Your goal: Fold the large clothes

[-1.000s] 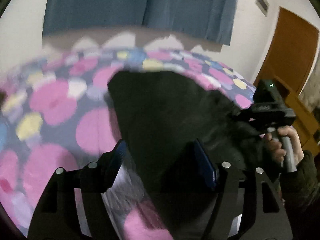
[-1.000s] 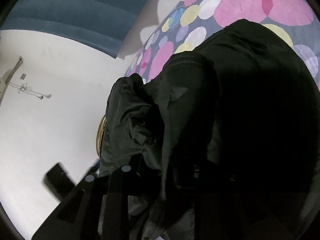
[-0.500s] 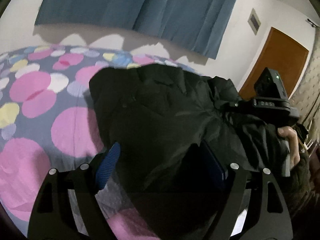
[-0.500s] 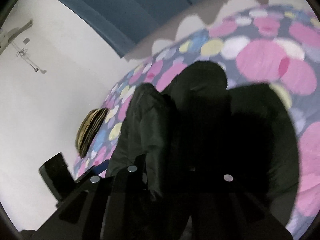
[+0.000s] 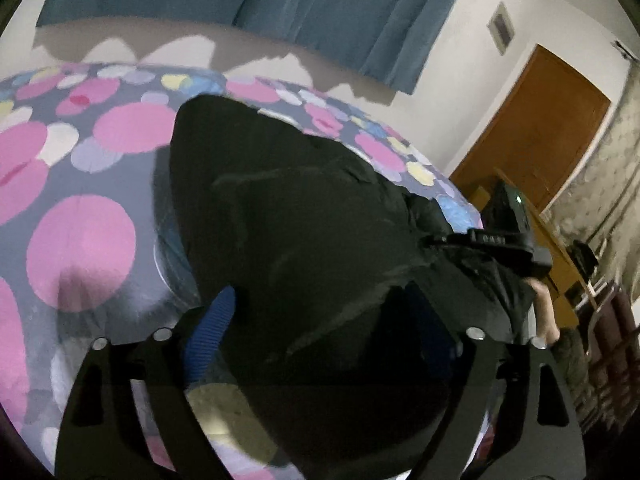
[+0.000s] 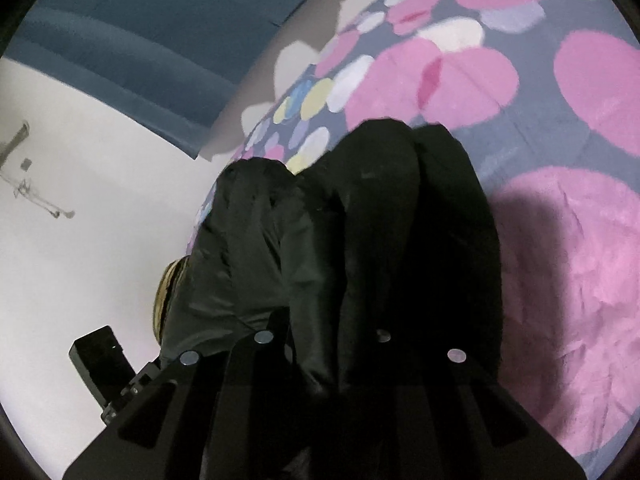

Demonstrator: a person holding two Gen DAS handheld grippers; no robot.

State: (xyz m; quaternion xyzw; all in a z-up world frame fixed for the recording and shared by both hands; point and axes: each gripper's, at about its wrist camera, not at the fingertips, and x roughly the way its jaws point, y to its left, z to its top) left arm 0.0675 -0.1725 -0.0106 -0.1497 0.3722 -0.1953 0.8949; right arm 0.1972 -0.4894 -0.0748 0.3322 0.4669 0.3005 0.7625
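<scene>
the black jacket [image 5: 304, 216] is lying bunched on the spotted bed [image 5: 80, 236] — left gripper [image 5: 324, 320] fingers have just been spreading around it, right gripper [image 6: 320, 344] fingers pinching its fabric.

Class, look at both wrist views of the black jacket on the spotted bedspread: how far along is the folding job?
Done: the black jacket lies bunched in thick layers on the spotted bedspread, so at least one fold seems made.

In hand: the right claw is shut on a jacket fold. The left claw stands open astride the fabric, its jaws having just been opening.

Left: the bundle looks lumpy and uneven, so flattening and a final fold probably remain.
</scene>
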